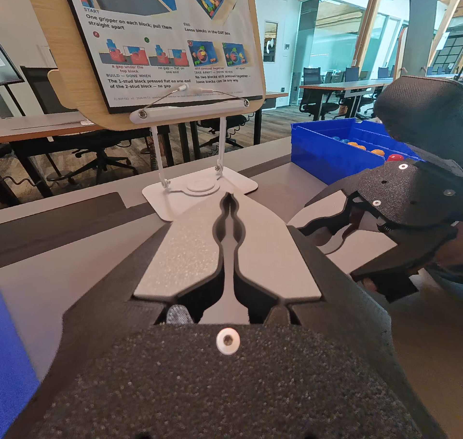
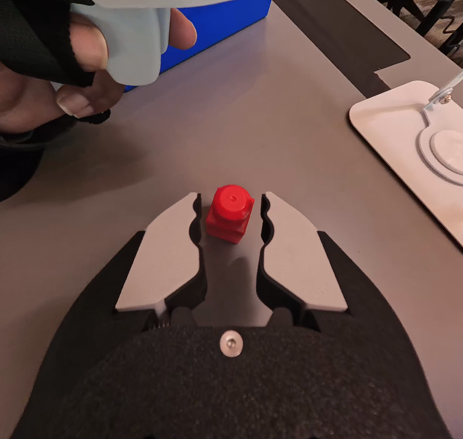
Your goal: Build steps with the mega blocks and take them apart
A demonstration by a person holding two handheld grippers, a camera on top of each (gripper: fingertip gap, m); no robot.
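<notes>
While one red block (image 2: 230, 214) stands alone on the grey worktop (image 2: 250, 126), two grippers share the scene. That block is a single-stud piece, square in the body with one round stud on top, upright and glossy, and it sits between the tips of the right gripper (image 2: 230, 210), nearer the left tip; whether that tip touches it cannot be told, and a gap shows at the right tip. Its two fingers (image 2: 165, 251) stand apart, with nothing gripped.

On the other side, the left gripper (image 1: 230, 199) is held level above the worktop, aimed at the white base plate (image 1: 240, 184) of a document stand, and its two fingers (image 1: 190, 246) are together with only a thin wavy slit between them, holding nothing. From the right wrist view, a hand (image 2: 50, 81) in a dark fingerless glove wraps around this gripper's pale handle, up at the left, well apart from the red block.

Two blue bins show: one (image 1: 333, 156) to the right behind the right gripper, holding at least six blocks whose studs peek out in blue, orange and red, and another (image 2: 220, 16) beside the gloved hand. One instruction sheet (image 1: 160, 41) rests on the stand's wooden board.
</notes>
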